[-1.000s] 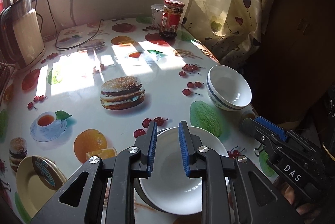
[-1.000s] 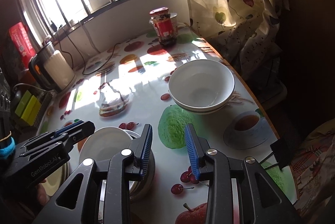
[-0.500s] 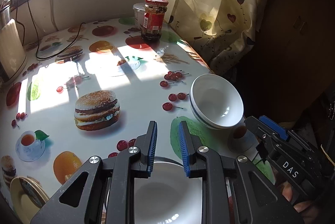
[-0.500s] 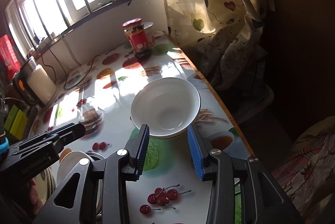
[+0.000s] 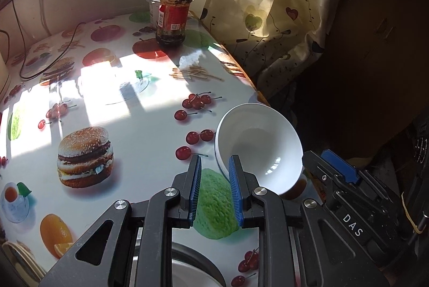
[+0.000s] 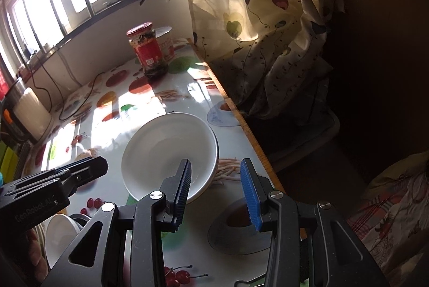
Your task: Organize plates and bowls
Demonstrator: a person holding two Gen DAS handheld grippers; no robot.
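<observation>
A white bowl (image 5: 258, 146) with a dark rim line sits near the table's right edge; it also shows in the right wrist view (image 6: 166, 153). My right gripper (image 6: 218, 190) is open, its left finger over the bowl's near rim, its right finger outside the rim. My left gripper (image 5: 214, 187) is open and empty, just left of the bowl. A white plate on a metal dish (image 5: 193, 271) lies below the left gripper; it also shows in the right wrist view (image 6: 60, 236).
A red-lidded jar (image 5: 173, 15) and a white tub (image 5: 152, 4) stand at the table's far end. A cable (image 5: 53, 56) runs across the far left. A curtain (image 6: 254, 19) hangs beside the table's right edge (image 6: 252, 137). A yellowish plate (image 5: 18, 257) lies at the near left.
Both grippers have moved forward and right toward the bowl. The right gripper has opened wider and now straddles the bowl's near rim. The white plate has slipped below the left gripper.
</observation>
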